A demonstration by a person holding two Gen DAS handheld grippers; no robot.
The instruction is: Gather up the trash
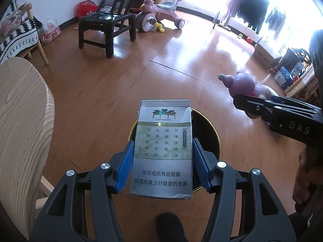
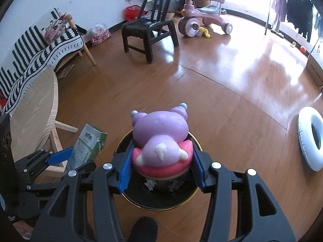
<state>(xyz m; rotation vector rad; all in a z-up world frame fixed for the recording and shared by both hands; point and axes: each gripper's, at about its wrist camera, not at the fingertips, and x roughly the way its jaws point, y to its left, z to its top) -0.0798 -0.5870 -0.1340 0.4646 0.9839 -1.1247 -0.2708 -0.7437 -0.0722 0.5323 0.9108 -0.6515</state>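
Note:
My left gripper (image 1: 162, 151) is shut on a silver and green cigarette pack (image 1: 161, 147) and holds it above a black bin with a gold rim (image 1: 210, 133) on the floor. My right gripper (image 2: 161, 159) is shut on a purple and pink squishy animal toy (image 2: 160, 139) and holds it over the same bin (image 2: 161, 199), which has crumpled scraps inside. The left gripper with the pack (image 2: 88, 147) shows at the left in the right wrist view. The right gripper and toy (image 1: 244, 84) show at the right in the left wrist view.
A light wooden round table (image 2: 34, 109) stands to the left. A black chair (image 2: 149, 32), a pink tricycle (image 2: 199, 20) and a striped bench (image 2: 36, 46) are farther back. A white inflatable ring (image 2: 310, 139) lies on the floor at the right.

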